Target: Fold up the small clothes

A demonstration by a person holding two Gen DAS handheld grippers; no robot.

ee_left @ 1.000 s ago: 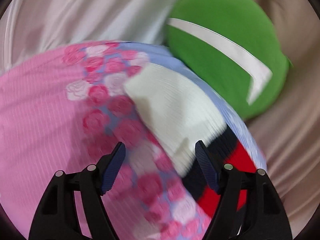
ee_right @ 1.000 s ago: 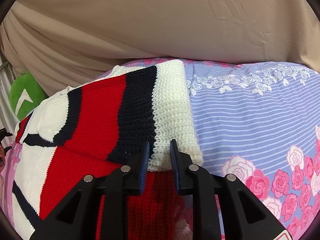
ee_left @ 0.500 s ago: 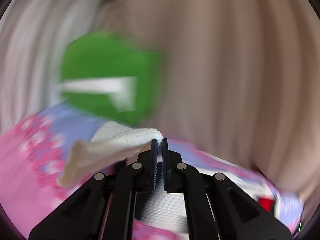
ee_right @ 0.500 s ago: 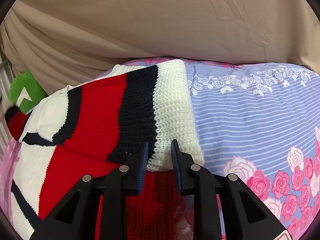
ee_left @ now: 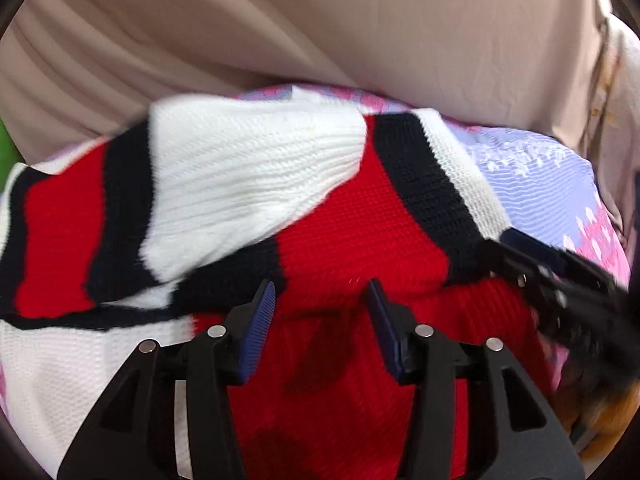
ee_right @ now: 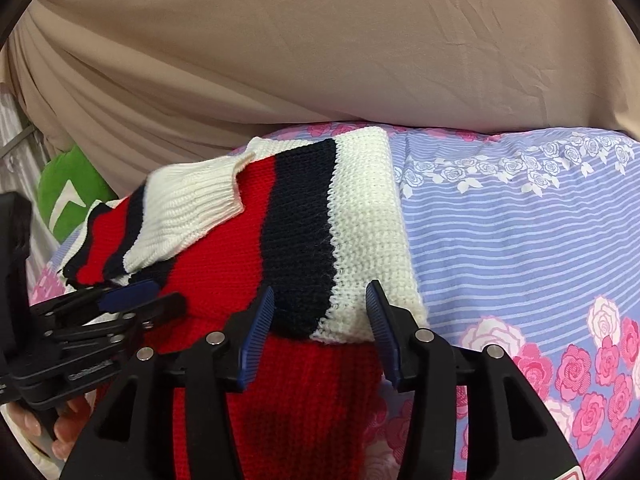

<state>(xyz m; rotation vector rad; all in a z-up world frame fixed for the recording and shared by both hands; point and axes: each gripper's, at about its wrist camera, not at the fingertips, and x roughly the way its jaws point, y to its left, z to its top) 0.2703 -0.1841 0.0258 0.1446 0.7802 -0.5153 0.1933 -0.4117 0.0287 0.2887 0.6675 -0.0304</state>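
Observation:
A knit sweater (ee_left: 352, 240) in red, white and navy lies on the flowered bedsheet (ee_right: 500, 240). Its sleeve with the white ribbed cuff (ee_left: 248, 168) rests across the body. My left gripper (ee_left: 322, 320) hovers just over the red knit, its jaws opening with nothing pinched between the pads. My right gripper (ee_right: 320, 320) is at the folded navy-and-white edge (ee_right: 340, 240). Its jaws are opening, and the edge lies between them without being pressed. Each gripper shows in the other's view: the right gripper (ee_left: 508, 252) blurred, the left gripper (ee_right: 156, 300) at the sweater's left.
A beige cloth (ee_right: 320, 40) hangs behind the bed. A green cushion (ee_right: 72, 196) with a white mark sits at the far left. A hand (ee_right: 60, 432) holds the left gripper at the lower left. Bare sheet spreads to the right of the sweater.
The left gripper shut on the white cuff, swept the sleeve across onto the sweater body and let it go. The right gripper stayed put and opened off the folded edge.

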